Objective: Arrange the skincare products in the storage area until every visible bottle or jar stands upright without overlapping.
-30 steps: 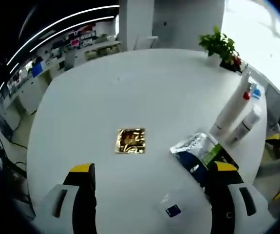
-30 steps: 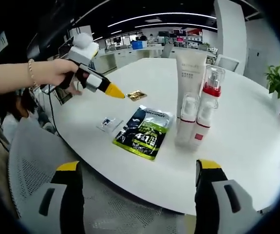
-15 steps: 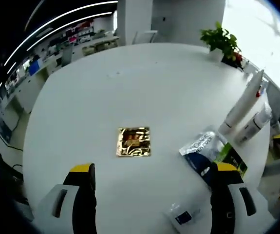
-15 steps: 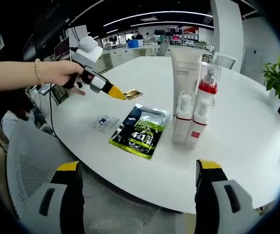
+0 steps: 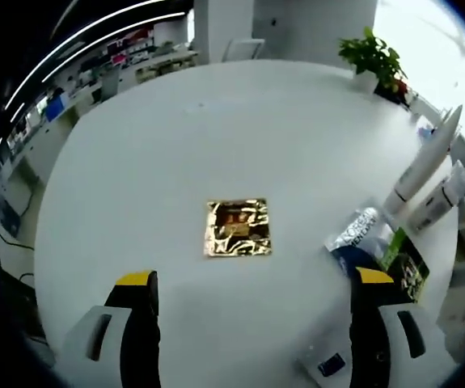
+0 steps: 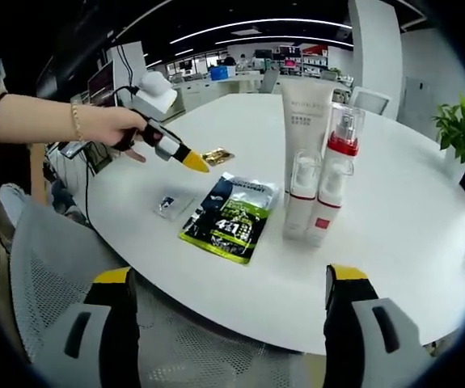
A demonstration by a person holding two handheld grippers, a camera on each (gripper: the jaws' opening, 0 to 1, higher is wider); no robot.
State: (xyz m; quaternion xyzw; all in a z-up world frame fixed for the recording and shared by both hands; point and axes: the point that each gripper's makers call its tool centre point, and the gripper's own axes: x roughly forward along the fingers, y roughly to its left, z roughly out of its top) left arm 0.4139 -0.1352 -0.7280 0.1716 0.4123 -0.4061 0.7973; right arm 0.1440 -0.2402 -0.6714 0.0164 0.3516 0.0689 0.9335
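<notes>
A tall white tube (image 6: 309,121) stands upright on the round white table (image 6: 394,202), with a red-collared pump bottle (image 6: 337,174) and a shorter white bottle (image 6: 300,198) upright in front of it. The tube (image 5: 426,166) and a bottle (image 5: 442,200) also appear at the right edge of the left gripper view. A gold foil sachet (image 5: 238,227) lies flat just beyond my open left gripper (image 5: 255,277). In the right gripper view a hand (image 6: 111,125) holds the left gripper (image 6: 192,161) beside the gold sachet (image 6: 216,156). My right gripper (image 6: 230,275) is open, off the table's near edge, holding nothing.
A black-and-green pouch (image 6: 232,217) lies flat next to the bottles, with a small clear sachet (image 6: 170,204) beside it. A grey mesh chair (image 6: 54,267) sits below the table edge. A potted plant (image 5: 374,56) stands at the far side.
The left gripper has moved forward and down toward the gold sachet, which now looks larger and nearer its jaws. The bottles, tube and pouch have not moved. The right gripper stays put.
</notes>
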